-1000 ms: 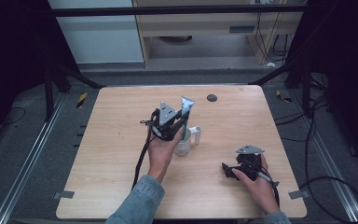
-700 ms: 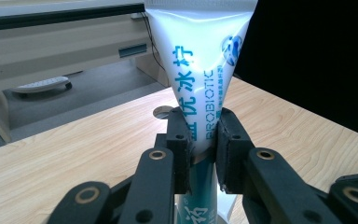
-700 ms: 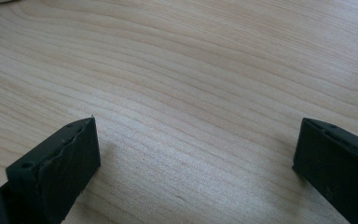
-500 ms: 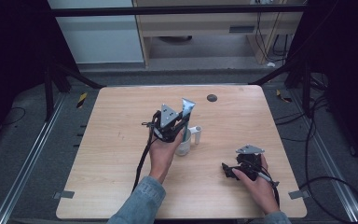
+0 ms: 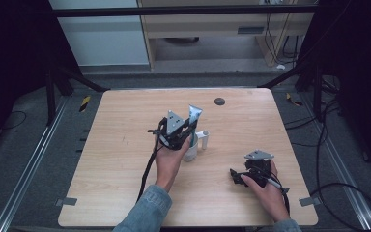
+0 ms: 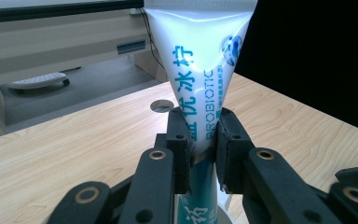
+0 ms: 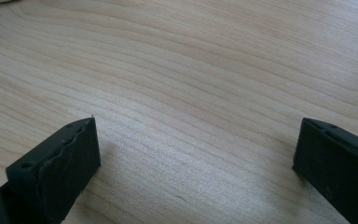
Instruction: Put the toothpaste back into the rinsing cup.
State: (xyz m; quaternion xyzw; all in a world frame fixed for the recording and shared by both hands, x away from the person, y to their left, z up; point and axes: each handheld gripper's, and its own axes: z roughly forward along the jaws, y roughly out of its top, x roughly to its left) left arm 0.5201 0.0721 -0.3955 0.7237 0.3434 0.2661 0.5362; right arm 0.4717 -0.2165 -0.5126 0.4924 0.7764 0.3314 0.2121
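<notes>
The left gripper (image 6: 200, 144) has its fingers clamped on an upright toothpaste tube (image 6: 200, 60), seemingly standing in a white cup (image 5: 193, 147). The right gripper (image 7: 196, 158) rests wide open and empty on the counter (image 5: 125, 145).

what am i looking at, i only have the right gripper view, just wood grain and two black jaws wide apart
Observer: The high view puts your right hand-held gripper low over the wooden table, at the near right, jaws empty.
Operator: where's the other one
Observer: The left hand-held gripper is near the table's middle, clamped on a toothpaste tube.
Operator: how is the tube sitting
Observer: Upright, flat crimped end on top; the left gripper view shows both pads pressing the tube's narrowing part.
Operator: anything next to it
Observer: A small white cup with a handle stands right beside the tube, under the left hand-held gripper.
</notes>
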